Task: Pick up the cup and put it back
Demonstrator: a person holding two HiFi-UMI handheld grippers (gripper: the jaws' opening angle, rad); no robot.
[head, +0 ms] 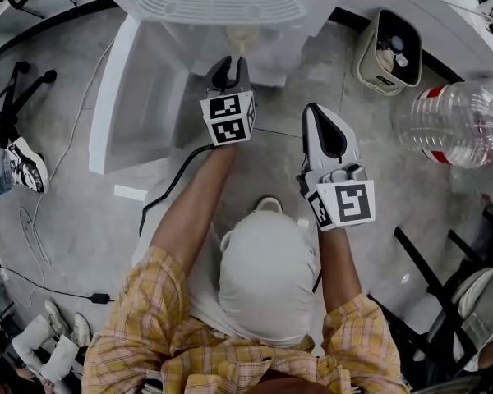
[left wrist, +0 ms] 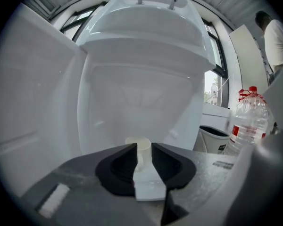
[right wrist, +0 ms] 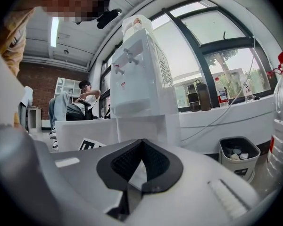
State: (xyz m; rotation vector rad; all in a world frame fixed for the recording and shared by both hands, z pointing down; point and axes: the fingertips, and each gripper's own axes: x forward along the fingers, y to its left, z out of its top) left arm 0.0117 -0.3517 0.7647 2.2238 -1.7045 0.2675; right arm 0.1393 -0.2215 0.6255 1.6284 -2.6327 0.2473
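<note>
Left gripper point(left wrist: 144, 145), jaws spread, faces the small pale upright paper cup point(left wrist: 143, 154) dead ahead inside the white water dispenser point(left wrist: 146, 55) alcove; right gripper point(right wrist: 140, 142), jaws pressed together and empty, hangs farther off.

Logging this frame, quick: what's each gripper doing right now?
Left gripper: open, cup at its jaw tips, not gripped.
Right gripper: closed, empty.
</note>
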